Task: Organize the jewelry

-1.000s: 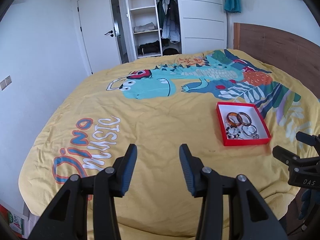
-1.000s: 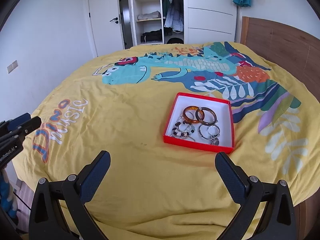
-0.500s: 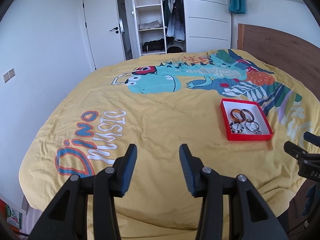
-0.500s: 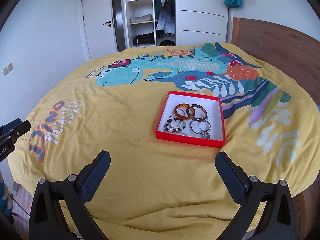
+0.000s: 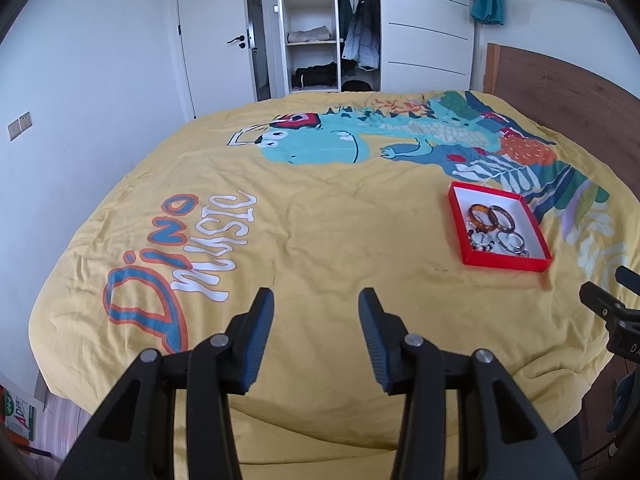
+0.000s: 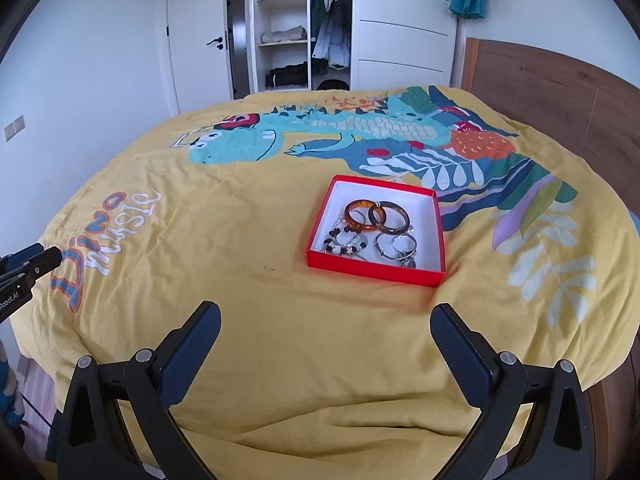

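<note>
A red box with a white inside lies on the yellow bed cover, and shows at the right in the left wrist view. In it lie two amber bangles, a dark bead bracelet and silver rings. My right gripper is wide open and empty, above the near part of the bed, short of the box. My left gripper is open and empty, well to the left of the box. Its tip also shows at the left edge of the right wrist view.
The yellow dinosaur bed cover fills the view. A wooden headboard stands on the right. An open wardrobe and a white door stand at the far wall. The bed's near edge drops to the floor below both grippers.
Both grippers have drawn back and up from the bed, so the box looks smaller and farther off. Their jaws have kept the same opening.
</note>
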Motion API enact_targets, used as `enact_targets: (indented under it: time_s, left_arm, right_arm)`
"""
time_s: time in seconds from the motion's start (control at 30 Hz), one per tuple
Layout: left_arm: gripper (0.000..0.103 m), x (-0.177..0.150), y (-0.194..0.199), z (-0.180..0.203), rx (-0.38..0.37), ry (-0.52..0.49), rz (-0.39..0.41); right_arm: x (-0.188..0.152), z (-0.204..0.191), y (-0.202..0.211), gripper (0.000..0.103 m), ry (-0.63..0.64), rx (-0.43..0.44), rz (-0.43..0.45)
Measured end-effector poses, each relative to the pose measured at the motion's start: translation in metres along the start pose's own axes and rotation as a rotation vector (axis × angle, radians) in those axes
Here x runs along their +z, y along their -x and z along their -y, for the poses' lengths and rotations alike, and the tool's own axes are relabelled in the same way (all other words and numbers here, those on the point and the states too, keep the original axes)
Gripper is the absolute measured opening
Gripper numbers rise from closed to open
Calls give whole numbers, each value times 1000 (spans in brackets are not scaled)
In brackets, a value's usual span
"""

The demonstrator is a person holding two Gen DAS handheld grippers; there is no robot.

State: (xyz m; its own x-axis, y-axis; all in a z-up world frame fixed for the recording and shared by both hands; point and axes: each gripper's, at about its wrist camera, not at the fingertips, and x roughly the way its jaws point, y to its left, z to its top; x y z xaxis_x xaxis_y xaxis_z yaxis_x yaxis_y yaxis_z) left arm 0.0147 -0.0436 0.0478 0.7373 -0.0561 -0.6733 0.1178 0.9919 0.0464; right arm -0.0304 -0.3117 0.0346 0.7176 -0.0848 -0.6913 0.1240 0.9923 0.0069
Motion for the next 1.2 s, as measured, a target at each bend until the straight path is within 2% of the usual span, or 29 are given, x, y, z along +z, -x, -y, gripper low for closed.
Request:
enact_targets:
  time_s: [0.43, 1.2]
  left_arm:
    - [42, -15, -9, -5, 7, 3, -39]
    - [43, -23, -13, -10, 12, 12, -57]
  right_arm:
    - [-10, -2, -7, 103, 3, 2, -22]
    - [-17, -3, -11, 103, 8, 7, -37]
